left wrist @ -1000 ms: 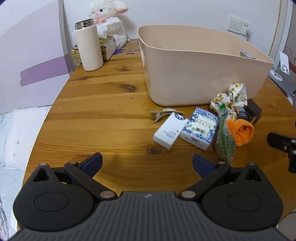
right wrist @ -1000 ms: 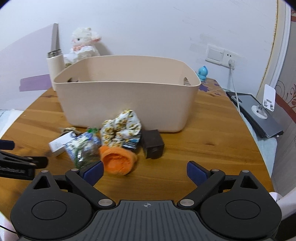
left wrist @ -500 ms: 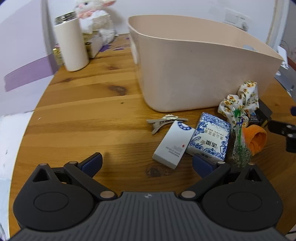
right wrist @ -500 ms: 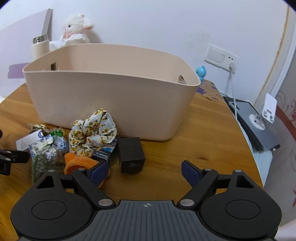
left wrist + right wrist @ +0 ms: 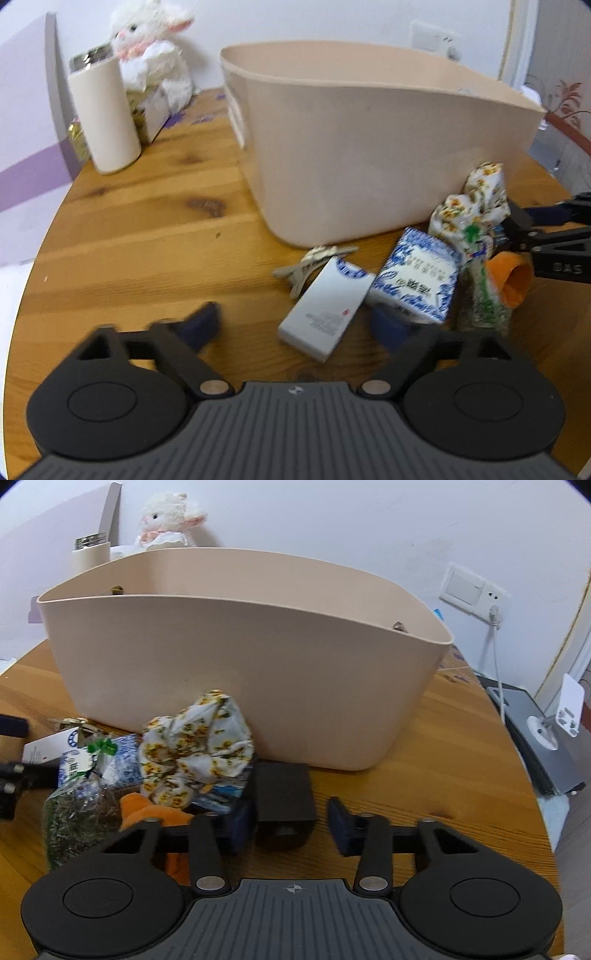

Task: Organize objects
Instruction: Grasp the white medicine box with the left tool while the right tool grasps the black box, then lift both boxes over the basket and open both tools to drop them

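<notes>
Two grippers work low over the wooden counter (image 5: 140,229). Right gripper (image 5: 291,819) stands narrowed around a black box (image 5: 284,797), fingers just beside its sides, contact unclear. Left gripper (image 5: 295,325) spreads wide, a white carton (image 5: 325,306) between its fingers. At twelve o'clock sits the beige bin (image 5: 240,664), with a floral scrunchie (image 5: 195,746) against its wall.

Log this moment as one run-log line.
left gripper: open, around white box | right gripper: open, straddling black box | beige bin: nothing placed yet visible
</notes>
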Tool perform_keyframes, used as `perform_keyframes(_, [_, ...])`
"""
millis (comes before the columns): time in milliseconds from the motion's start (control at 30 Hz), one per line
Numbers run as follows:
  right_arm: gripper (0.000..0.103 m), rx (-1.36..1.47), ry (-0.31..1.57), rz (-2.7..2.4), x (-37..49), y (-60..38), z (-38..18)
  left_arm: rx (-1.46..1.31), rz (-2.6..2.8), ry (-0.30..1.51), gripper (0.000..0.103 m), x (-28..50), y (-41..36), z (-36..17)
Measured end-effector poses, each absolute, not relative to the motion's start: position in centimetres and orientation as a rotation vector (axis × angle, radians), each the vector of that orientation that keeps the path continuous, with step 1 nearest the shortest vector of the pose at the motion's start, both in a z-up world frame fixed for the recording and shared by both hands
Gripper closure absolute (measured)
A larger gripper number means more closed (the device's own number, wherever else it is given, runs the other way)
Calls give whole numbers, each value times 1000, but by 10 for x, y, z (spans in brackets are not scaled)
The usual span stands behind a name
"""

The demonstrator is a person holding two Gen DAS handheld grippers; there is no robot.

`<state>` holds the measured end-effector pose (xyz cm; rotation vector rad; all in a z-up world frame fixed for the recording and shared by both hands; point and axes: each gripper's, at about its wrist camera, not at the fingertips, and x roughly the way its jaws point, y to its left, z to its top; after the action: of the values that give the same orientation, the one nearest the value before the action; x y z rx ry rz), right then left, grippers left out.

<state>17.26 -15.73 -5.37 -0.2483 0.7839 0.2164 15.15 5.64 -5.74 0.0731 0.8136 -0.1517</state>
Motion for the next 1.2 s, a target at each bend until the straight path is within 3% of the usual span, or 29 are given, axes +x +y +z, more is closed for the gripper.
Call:
perform_keyframes(67, [72, -253, 779, 220, 171, -155, -55, 73, -175, 812, 39, 151, 55, -54])
perform_keyframes(167, [74, -258, 765, 224, 166, -153, -53, 81, -205, 808, 56, 150, 51, -52])
perform_keyframes(400, [74, -243, 766, 195, 147, -161, -49, 62, -225, 818, 71, 143, 47, -48])
perform_keyframes(667, [74, -214, 704, 166, 118, -172, -21, 22, -197, 809, 71, 116, 54, -35])
perform_keyframes(967, [74, -196, 532, 162, 105, -178, 37, 21, -184, 614, 71, 88, 57, 41])
perform_keyframes(1200, [74, -175, 413, 156, 128, -177, 76, 55, -148, 481, 71, 118, 44, 94])
